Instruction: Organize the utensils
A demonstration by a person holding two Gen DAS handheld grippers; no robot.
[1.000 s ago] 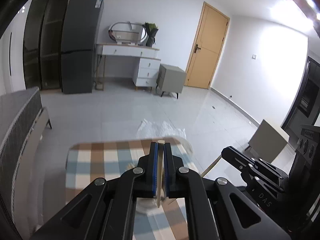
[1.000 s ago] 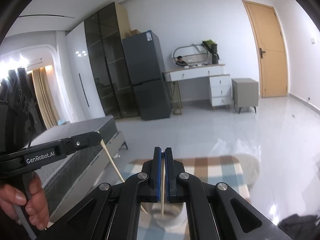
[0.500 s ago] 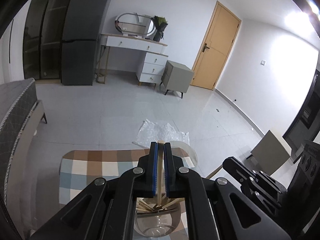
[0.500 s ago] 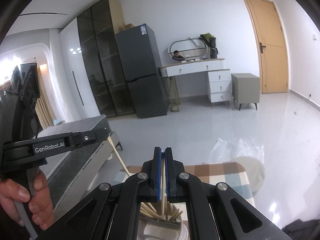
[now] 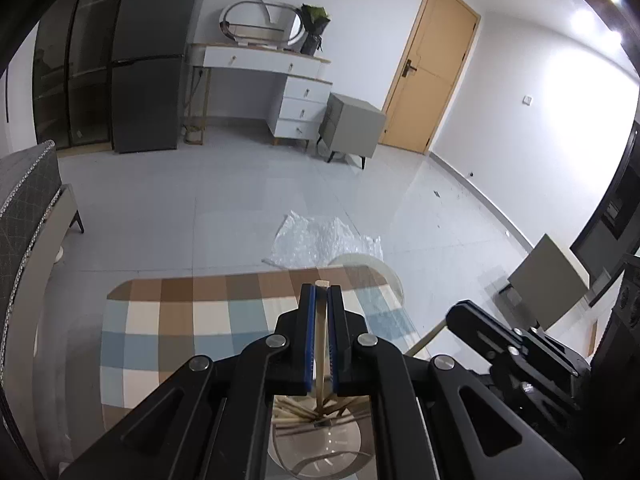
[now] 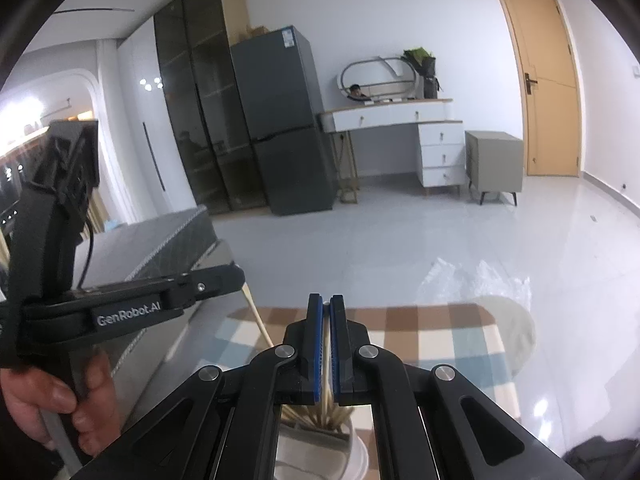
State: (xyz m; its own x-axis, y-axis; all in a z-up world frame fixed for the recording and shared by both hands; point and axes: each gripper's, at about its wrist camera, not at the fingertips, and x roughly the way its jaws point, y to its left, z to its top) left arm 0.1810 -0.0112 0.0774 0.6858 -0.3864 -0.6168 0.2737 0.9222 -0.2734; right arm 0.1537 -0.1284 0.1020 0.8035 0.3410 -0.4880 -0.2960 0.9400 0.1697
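On my left feed, the left hand-held gripper (image 5: 320,300) has its blue-lined jaws clamped on a single pale chopstick (image 5: 321,344), which stands almost upright between the pads. Its top pokes out just past the fingertips, and its lower end reaches down into a clear glass holder (image 5: 320,446) directly below the gripper, where more chopsticks lie splayed. The holder sits on a table (image 5: 180,320) covered in a brown, blue and cream check cloth. At the right of this view I see the other tool from the side, with a chopstick sticking out of it toward the table edge.

On my right feed, the right hand-held gripper (image 6: 325,308) is likewise closed on one thin chopstick (image 6: 326,364), held upright in the narrow slot between the pads. Beneath it I see the bundle of chopsticks (image 6: 320,418) fanned in the holder (image 6: 356,450), which looks whitish from this side, on the same checked table (image 6: 440,344). At the left, a bare hand (image 6: 52,408) grips the handle of the left tool, whose chopstick slants down toward the holder.

Beyond the table I see a pale tiled floor with a sheet of crinkled clear plastic (image 5: 324,236) on it.
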